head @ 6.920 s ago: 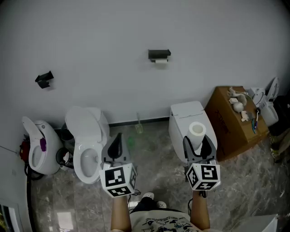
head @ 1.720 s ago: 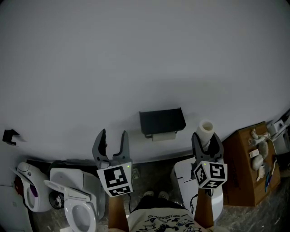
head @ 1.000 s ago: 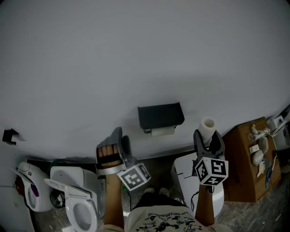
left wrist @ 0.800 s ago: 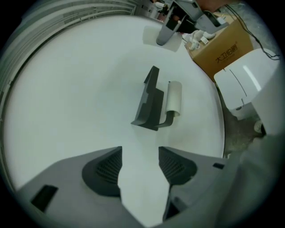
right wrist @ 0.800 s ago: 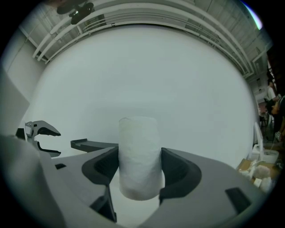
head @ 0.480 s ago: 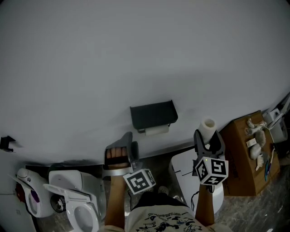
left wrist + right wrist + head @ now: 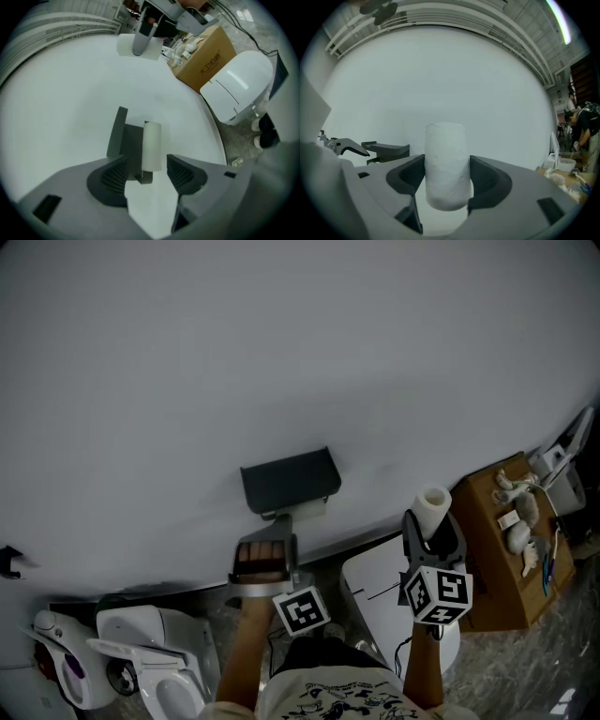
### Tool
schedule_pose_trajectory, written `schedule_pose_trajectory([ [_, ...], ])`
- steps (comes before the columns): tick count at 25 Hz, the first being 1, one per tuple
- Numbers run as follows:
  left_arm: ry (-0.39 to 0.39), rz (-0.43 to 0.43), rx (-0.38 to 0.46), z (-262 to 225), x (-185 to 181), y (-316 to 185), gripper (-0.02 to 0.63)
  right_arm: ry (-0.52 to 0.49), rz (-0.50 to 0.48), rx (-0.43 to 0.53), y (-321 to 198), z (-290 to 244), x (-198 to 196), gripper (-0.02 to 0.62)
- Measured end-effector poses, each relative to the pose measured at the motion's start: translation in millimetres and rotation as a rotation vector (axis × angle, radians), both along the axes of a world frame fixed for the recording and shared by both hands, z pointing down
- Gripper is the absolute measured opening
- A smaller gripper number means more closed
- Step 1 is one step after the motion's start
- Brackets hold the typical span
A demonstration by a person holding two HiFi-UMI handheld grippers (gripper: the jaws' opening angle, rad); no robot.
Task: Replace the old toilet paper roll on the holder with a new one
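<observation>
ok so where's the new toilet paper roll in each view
Head view: the new roll is right of centre, standing up out of the right hand-held gripper.
Left gripper view: at the top edge, left of centre, partly covered by that gripper.
Right gripper view: dead centre, clamped between the jaws.
Shared landmark: the black holder, left of the roll in the head view, centre in the left gripper view, low left in the right gripper view.

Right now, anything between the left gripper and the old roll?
Nothing: left gripper view shows the left gripper open, the old roll just at its tips.
</observation>
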State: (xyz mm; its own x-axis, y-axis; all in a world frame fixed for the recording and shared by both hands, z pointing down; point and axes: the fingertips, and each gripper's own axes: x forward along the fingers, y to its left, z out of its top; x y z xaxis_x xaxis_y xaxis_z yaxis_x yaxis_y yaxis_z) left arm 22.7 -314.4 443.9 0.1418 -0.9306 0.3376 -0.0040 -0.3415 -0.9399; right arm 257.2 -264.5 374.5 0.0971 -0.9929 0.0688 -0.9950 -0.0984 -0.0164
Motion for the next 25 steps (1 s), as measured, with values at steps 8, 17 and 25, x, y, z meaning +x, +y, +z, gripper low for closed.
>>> schedule_pose_trajectory([
  [8,-0.051,0.014,0.014,11,22,-21,0.249,0.0,0.064,-0.011,16,3,30,0.302],
  [17,-0.054,0.0,0.004,22,34,-41,0.237,0.0,0.114,-0.019,24,5,51,0.302],
  [25,0.008,0.024,0.02,24,39,-40,0.183,-0.005,0.132,-0.023,28,8,58,0.302],
])
